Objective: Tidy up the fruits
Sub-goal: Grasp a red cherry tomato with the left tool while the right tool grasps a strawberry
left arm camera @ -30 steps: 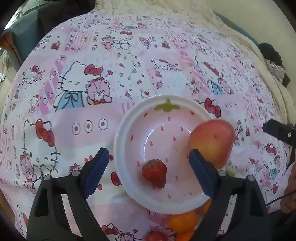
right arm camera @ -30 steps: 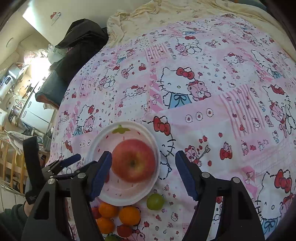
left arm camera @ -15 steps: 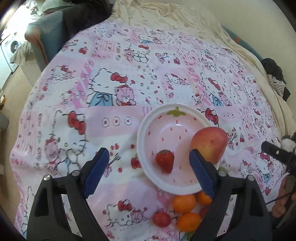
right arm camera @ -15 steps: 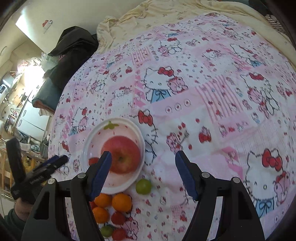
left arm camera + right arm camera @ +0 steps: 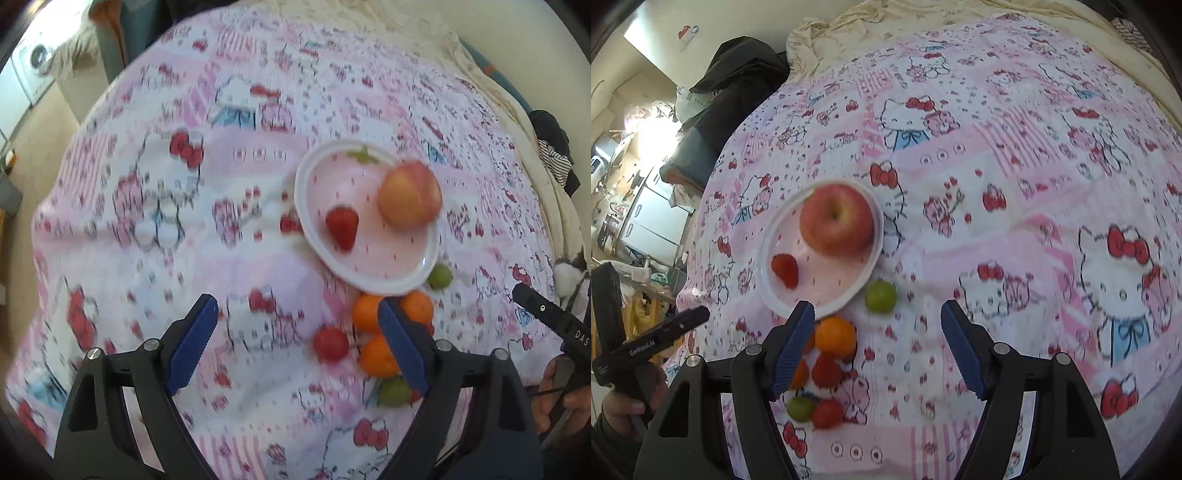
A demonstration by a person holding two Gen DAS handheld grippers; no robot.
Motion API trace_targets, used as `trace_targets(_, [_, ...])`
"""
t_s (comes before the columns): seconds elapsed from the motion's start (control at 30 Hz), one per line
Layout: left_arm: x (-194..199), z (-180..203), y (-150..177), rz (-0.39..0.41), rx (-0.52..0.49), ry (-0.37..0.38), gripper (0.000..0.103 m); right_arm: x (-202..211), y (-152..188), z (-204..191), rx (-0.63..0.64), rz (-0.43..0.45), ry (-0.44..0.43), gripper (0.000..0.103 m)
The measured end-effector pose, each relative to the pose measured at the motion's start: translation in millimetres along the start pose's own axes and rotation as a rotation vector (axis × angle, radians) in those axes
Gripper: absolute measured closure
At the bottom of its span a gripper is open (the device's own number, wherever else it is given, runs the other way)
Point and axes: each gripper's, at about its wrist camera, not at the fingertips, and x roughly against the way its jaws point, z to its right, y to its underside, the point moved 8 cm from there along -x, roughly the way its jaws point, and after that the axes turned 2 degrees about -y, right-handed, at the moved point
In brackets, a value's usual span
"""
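Observation:
A white strawberry-print plate (image 5: 391, 280) (image 5: 768, 280) lies on the Hello Kitty cloth and holds a red-yellow apple (image 5: 410, 194) (image 5: 836, 219) and a strawberry (image 5: 341, 227) (image 5: 785, 269). Near the plate's front edge lie oranges (image 5: 365, 314) (image 5: 835, 336), red fruits (image 5: 330, 343) (image 5: 827, 413) and green fruits (image 5: 439, 276) (image 5: 881, 296). My left gripper (image 5: 295, 345) is open and empty, hovering left of the loose fruit. My right gripper (image 5: 877, 349) is open and empty, above the cloth right of the pile. Each gripper shows in the other's view, the right one (image 5: 554, 321) and the left one (image 5: 657, 339).
The pink cloth (image 5: 1034, 184) covers a raised bed-like surface. A cream blanket (image 5: 886, 22) lies at its far edge, dark clothes (image 5: 738, 74) at the far left. The floor and a washing machine (image 5: 29, 70) lie beyond the left edge.
Both grippers have pulled back and up from the plate, staying open. The apple and strawberry stay on the plate, and the loose fruit pile has come into fuller view.

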Motion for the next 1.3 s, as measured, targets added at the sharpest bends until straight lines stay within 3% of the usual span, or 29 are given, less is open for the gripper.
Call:
trace_targets(0.07, [-10, 0, 14, -0.035, 0.008, -0.02, 0.018, 2, 8, 0, -0.012, -0.001, -0.004, 0.029])
trace_targets(0.4, [-52, 11, 41, -0.187, 0.09, 0.04, 0.061, -10, 19, -3, -0.035, -0.022, 0.001, 0.029])
trace_targets(0.8, [-71, 22, 44, -0.225, 0.092, 0.038, 0.061, -19, 24, -8, 0.015, -0.048, 0.035, 0.029])
trace_targets(0.87, [-73, 20, 43, -0.223, 0.104, 0.036, 0.065, -21, 25, -8, 0.019, -0.053, 0.039, 0.029])
trace_targets(0.9, [-73, 20, 43, -0.221, 0.102, 0.03, 0.075, -22, 25, -8, 0.022, -0.054, 0.043, 0.029])
trace_targets(1.0, [-71, 24, 43, -0.216, 0.078, 0.041, 0.076, -24, 26, -9, 0.027, -0.06, 0.047, 0.029])
trace_targets(1.13, [-58, 17, 41, -0.2, 0.085, 0.041, 0.076, -29, 28, -12, 0.02, -0.08, 0.024, 0.029])
trace_targets(1.3, [-13, -1, 39, -0.11, 0.065, 0.006, 0.076, -46, 44, -21, -0.001, -0.179, -0.071, 0.034])
